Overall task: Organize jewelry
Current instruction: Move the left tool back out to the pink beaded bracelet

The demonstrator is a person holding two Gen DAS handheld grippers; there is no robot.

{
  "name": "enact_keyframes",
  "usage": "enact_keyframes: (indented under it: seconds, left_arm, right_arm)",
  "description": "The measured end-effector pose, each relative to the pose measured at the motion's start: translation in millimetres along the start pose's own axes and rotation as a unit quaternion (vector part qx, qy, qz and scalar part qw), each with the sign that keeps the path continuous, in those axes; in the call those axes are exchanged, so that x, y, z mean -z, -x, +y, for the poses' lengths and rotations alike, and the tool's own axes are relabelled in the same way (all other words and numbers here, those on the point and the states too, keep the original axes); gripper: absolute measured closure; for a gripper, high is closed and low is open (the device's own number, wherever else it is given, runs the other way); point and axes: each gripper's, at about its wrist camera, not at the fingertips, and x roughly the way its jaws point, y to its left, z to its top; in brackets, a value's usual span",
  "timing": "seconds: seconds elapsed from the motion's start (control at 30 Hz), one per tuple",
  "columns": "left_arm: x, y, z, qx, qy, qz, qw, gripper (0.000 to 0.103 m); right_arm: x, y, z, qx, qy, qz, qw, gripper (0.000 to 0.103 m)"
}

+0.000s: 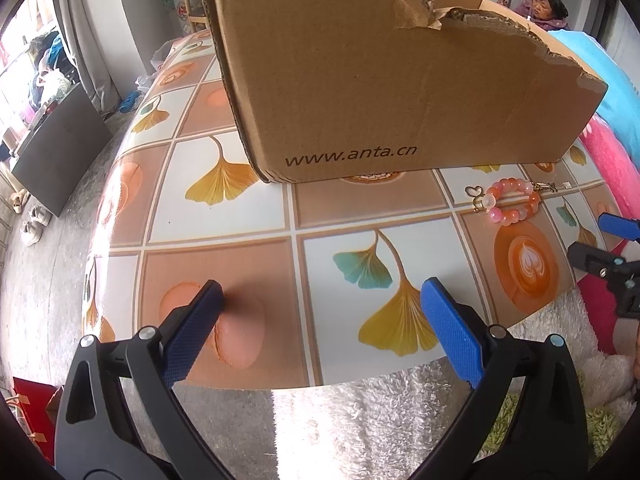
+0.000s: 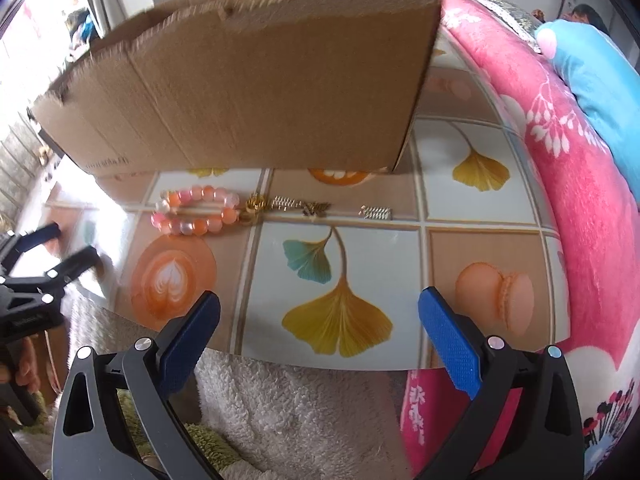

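A pink and orange bead bracelet [image 2: 196, 210] lies on the patterned table in front of a torn cardboard box [image 2: 248, 92]; in the left wrist view the bracelet [image 1: 512, 204] is at the right, with a small gold heart charm [image 1: 475, 192] beside it. Right of the bracelet lie a gold ring [image 2: 254, 206], a gold chain piece [image 2: 304, 206] and a small gold clip [image 2: 376, 213]. My left gripper [image 1: 322, 296] is open over the table's near edge, nothing between its fingers. My right gripper [image 2: 320, 308] is open too, hovering near the front edge, well short of the jewelry.
The box [image 1: 380, 80] printed "www.anta.cn" fills the back of the table [image 1: 224, 216]. A pink blanket [image 2: 568, 152] and blue cushion [image 2: 592, 76] border the right side. White fluffy cloth [image 2: 300, 408] lies below the front edge. A person [image 1: 544, 8] sits far behind.
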Motion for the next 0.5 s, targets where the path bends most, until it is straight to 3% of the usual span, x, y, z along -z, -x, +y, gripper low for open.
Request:
enact_keyframes:
  seconds: [0.2, 0.47, 0.5]
  left_arm:
    - [1, 5, -3, -0.002, -0.019, -0.014, 0.9997, 0.007]
    - [-6, 35, -21, 0.026, -0.059, -0.091, 0.9937, 0.009]
    - [-8, 35, -23, 0.026, -0.066, -0.096, 0.9929, 0.015]
  right_arm:
    - [0, 27, 0, -0.047, 0.005, -0.046, 0.998, 0.007]
    - [0, 33, 7, -0.102, 0.009, -0.049, 0.994, 0.031]
    - [-3, 30, 6, -0.104, 0.01, -0.048, 0.993, 0.036]
